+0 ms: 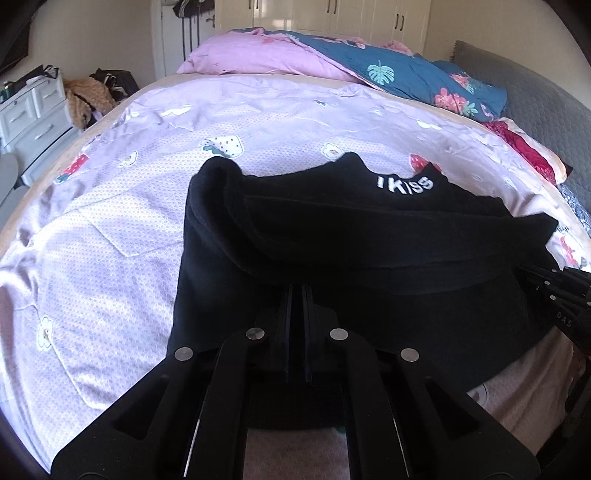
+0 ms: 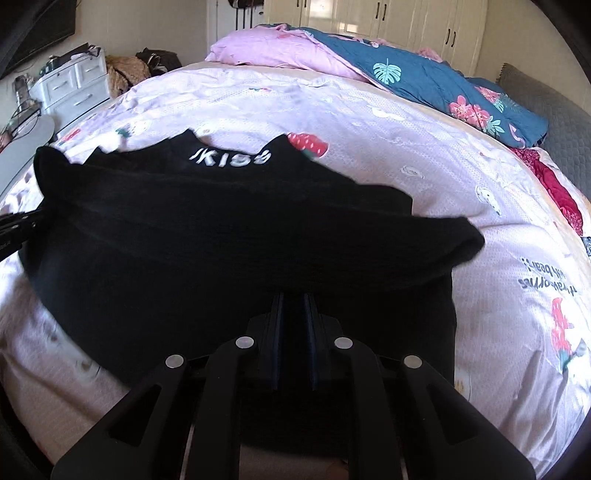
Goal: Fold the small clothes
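Black garment point(image 1: 332, 236), white "IKISS" lettering point(image 1: 404, 183) near its far edge, lies on the bed point(image 1: 110, 221) at the near side, partly folded over itself. Near hem is gathered up into both grippers. Left gripper point(image 1: 298, 291): fingers point(image 1: 288, 317) closed, black cloth pinched between them. Right gripper point(image 2: 295, 295): fingers point(image 2: 276, 325) almost together, closed on the same cloth farther along the hem. In the left wrist view the right gripper shows at the right edge, against the garment's corner; in the right wrist view the left gripper shows at the left edge.

Edges: folded sleeve end point(image 2: 469, 240) sticks out to the right over the sheet. Far edge of the garment lies well short of the pillow point(image 1: 251, 55). Open sheet lies left, right and beyond the garment.

Surface: lilac sheet point(image 1: 92, 258) with strawberry and flower print, wrinkled, sunlit. Blue floral quilt point(image 1: 413, 77) is bunched at the far right of the bed, beside the pillow.

Room: white drawer unit point(image 1: 33, 107) at left, heap of clothes point(image 1: 88, 96) just beside it, cream wardrobe doors point(image 1: 332, 14) behind the bed.
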The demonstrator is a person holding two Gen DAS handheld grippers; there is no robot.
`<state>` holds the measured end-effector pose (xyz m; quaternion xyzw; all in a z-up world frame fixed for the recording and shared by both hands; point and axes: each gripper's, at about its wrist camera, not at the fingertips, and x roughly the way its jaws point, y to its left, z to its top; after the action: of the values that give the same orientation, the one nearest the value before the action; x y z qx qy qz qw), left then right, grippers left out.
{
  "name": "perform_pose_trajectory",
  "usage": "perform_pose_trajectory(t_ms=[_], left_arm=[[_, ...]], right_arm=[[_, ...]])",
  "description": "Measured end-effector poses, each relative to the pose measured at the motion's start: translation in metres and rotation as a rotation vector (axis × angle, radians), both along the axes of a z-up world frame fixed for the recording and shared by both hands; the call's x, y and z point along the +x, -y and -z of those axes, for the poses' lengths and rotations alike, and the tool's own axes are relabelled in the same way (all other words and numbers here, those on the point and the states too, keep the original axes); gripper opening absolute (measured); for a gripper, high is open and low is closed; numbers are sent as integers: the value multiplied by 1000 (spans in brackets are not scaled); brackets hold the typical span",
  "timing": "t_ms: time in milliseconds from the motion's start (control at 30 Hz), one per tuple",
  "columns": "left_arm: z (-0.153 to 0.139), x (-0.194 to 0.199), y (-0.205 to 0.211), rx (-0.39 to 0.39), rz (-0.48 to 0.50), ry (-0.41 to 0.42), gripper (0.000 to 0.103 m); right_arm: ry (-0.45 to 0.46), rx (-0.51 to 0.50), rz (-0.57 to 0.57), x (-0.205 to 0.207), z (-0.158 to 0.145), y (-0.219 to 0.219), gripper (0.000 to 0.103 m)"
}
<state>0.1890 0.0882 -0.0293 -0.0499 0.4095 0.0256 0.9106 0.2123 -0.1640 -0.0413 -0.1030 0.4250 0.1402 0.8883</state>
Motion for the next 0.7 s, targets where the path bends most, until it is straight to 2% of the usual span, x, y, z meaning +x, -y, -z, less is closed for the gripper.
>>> perform_pose_trajectory(t_ms=[267, 567, 700], left_arm=[[3, 34, -14, 8, -74, 16, 0], [-22, 47, -42, 12, -152, 143, 2], [-31, 39, -67, -32, -225, 185, 11]], right_arm=[[14, 49, 30, 41, 1, 0, 9], [48, 126, 92, 81, -7, 17, 9], [65, 142, 124, 83, -11, 29, 9]])
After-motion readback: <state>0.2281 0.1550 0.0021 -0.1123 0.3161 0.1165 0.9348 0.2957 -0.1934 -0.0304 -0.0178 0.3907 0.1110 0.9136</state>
